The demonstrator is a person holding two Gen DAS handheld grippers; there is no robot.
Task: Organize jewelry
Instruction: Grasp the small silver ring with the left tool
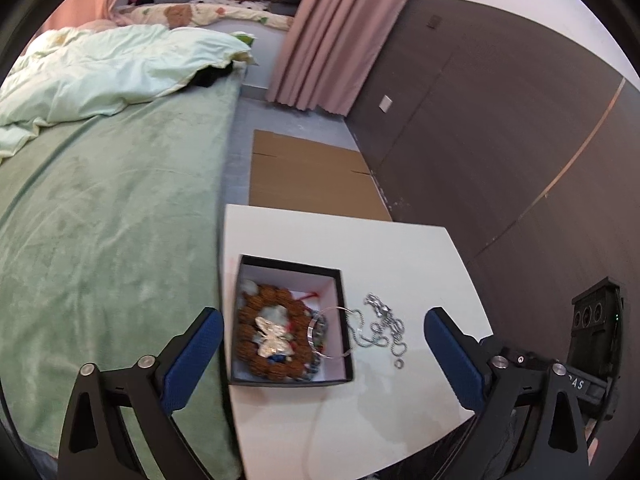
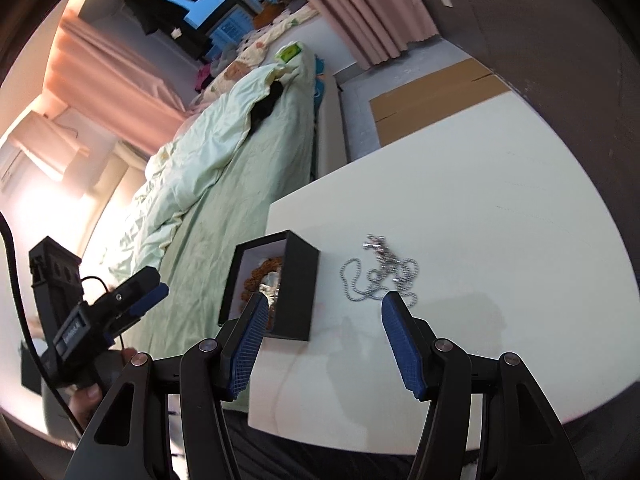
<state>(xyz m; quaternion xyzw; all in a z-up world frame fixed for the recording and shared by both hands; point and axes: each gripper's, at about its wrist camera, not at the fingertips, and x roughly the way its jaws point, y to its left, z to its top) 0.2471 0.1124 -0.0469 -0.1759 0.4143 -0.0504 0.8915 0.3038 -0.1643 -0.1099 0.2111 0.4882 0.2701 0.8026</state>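
A black jewelry box (image 1: 344,304) with a white lining stands on the white table (image 1: 400,248). It holds a brown bead bracelet (image 1: 256,304), a silver butterfly piece (image 1: 274,340) and a thin silver bangle (image 1: 320,320) leaning on its right wall. A silver ball chain (image 1: 380,324) and a small ring (image 1: 399,364) lie on the table right of the box. My left gripper (image 1: 324,344) is open above the box. My right gripper (image 2: 324,328) is open above the table, with the box (image 2: 296,288) and the chain (image 2: 380,276) ahead of it.
A bed with a green blanket (image 1: 112,208) lies left of the table. Flat cardboard (image 1: 308,176) lies on the floor behind the table. A dark wall (image 1: 500,120) runs along the right. Pink curtains (image 1: 332,32) hang at the back.
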